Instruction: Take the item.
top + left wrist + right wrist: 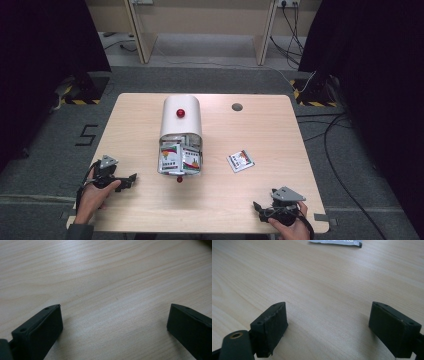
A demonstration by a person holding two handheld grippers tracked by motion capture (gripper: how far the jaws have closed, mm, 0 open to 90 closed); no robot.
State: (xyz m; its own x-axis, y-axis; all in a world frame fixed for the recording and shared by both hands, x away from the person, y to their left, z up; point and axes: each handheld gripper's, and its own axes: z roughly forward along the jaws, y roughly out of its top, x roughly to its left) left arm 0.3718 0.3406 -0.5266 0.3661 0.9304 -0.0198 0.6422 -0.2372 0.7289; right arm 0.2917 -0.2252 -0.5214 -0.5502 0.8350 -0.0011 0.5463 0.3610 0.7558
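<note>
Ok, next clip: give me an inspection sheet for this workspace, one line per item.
Surface: light wooden table, with a grey round cap near its far edge.
Job's things: white bread-bin-style container with a red knob, open toward the person, packets inside; one loose packet lies flat to its right.
Clutter: nothing seen.
Grippers: left gripper at the near left, jaws apart and empty; right gripper at the near right, jaws apart and empty.
Cables: black cables on the floor to the right.
Surroundings: grey carpet, dark curtains both sides, a "5" marked on the floor left.
</note>
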